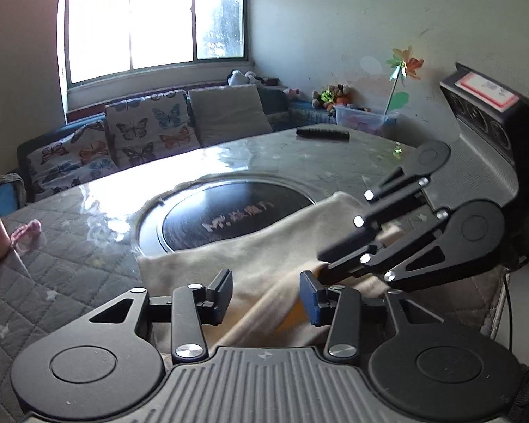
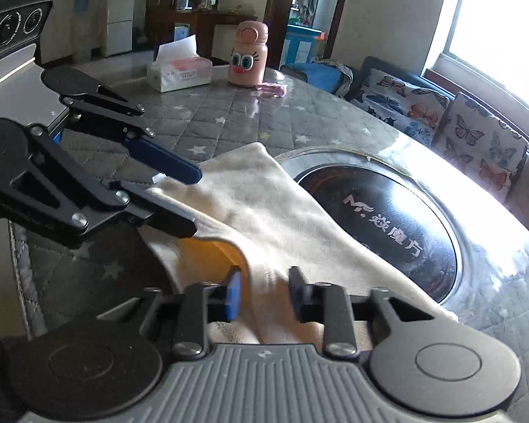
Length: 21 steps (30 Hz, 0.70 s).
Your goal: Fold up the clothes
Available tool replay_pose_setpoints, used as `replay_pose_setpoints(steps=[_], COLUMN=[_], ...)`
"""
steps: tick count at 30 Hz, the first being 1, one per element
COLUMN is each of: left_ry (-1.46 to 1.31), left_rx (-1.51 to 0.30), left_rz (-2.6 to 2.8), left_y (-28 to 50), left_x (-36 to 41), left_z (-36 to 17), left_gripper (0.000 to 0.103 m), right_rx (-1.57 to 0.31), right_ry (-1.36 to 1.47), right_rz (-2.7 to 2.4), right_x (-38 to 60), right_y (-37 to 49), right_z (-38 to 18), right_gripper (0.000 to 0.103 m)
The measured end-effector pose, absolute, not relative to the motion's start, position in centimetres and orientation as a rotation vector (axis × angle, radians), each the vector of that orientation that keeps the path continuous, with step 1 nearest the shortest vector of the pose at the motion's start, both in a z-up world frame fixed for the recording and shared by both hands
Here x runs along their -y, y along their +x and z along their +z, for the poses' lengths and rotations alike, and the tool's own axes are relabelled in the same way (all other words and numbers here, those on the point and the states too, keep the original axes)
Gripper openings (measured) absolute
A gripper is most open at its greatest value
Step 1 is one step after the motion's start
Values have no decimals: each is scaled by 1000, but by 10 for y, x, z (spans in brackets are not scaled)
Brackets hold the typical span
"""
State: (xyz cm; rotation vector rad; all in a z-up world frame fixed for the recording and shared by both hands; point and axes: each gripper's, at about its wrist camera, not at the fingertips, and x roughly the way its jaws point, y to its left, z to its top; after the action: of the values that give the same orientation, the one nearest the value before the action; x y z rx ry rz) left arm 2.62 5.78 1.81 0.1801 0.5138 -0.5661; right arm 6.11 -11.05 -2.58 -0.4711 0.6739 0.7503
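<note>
We have the cloth [image 2: 285, 211] on the near worktop [image 2: 229, 120], overlapping the dark disc. Right tongs [image 2: 264, 294] pinch its near fold; left tongs [image 1: 266, 294] stand apart over it. We should regrip with the left before lifting evenly.

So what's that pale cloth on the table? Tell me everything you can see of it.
The cream garment looks like soft, slightly fuzzy fabric, with an orange-yellow inside showing where an edge is lifted. It lies mostly flat on the quilted grey table cover, its far side overlapping the round black hotplate. The right gripper pinches a raised fold; the left gripper stands open at another edge.
</note>
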Motion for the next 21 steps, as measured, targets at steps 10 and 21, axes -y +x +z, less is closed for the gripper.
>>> replay_pose_setpoints(steps=[10,21], left_ry=[138,143], left_rx=[-535,-552], left_rz=[-485,-523], left_y=[54,62], left_x=[-55,-43], left_z=[17,8], left_gripper=[51,50], right_rx=[-731,-746], right_ry=[-512,-510], right_rz=[866,740], right_x=[120,136], right_y=[36,34], right_z=[-14,-15], right_gripper=[3,18])
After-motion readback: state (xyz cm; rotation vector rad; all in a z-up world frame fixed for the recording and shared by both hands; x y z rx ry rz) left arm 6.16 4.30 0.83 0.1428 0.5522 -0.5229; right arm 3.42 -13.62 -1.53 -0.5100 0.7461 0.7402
